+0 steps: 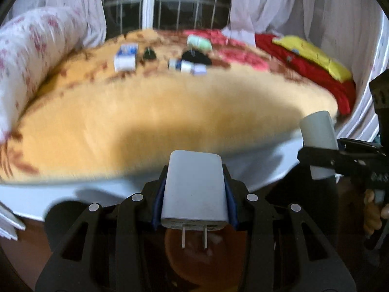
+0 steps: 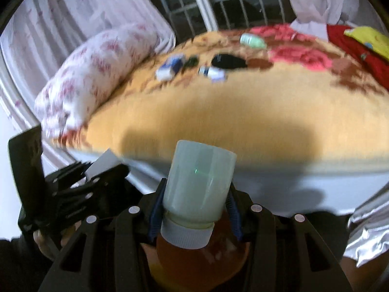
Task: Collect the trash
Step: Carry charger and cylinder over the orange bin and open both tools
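My left gripper (image 1: 194,194) is shut on a white plug-in charger (image 1: 194,187), prongs toward the camera. My right gripper (image 2: 195,199) is shut on a pale green bottle (image 2: 198,185) with a white cap, held cap toward the camera. Each gripper shows in the other's view: the right gripper (image 1: 318,153) with its bottle (image 1: 318,136) at the right edge, the left gripper (image 2: 97,170) at the lower left. Both hang over the near edge of a bed with an orange blanket (image 1: 145,112). Far back on the blanket lie a blue-white box (image 1: 125,57), a black item (image 1: 197,57), small white items (image 1: 187,67) and a green bottle (image 1: 199,41).
A flowered pillow (image 1: 31,56) lies along the bed's left side. Red and yellow bedding (image 1: 313,56) is piled at the right. White curtains (image 1: 267,0) and a barred window (image 1: 180,2) stand behind the bed. An orange round thing (image 2: 199,258) sits under the grippers.
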The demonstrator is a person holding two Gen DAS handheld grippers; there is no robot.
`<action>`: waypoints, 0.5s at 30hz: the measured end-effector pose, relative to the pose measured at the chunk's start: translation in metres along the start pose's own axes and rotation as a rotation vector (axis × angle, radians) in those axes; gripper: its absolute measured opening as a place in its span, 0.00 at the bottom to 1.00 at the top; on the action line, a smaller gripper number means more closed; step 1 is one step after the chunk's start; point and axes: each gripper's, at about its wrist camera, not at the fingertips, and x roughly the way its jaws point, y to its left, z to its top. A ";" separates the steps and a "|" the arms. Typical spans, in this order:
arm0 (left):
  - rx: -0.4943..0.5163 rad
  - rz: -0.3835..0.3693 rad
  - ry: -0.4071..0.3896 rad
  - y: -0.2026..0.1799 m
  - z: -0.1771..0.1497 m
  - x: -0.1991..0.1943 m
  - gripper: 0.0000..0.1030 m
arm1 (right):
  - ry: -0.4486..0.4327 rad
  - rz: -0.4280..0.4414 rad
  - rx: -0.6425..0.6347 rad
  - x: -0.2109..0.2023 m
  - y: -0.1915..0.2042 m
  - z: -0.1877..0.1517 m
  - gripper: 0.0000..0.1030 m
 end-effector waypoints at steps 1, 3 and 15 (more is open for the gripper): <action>0.003 -0.001 0.016 -0.002 -0.006 0.003 0.38 | 0.021 0.001 0.006 0.004 0.000 -0.008 0.44; 0.008 -0.008 0.059 -0.005 -0.021 0.011 0.38 | 0.072 0.003 0.025 0.015 -0.001 -0.023 0.44; -0.026 -0.027 0.211 0.000 -0.055 0.044 0.38 | 0.268 0.001 0.044 0.068 -0.002 -0.066 0.45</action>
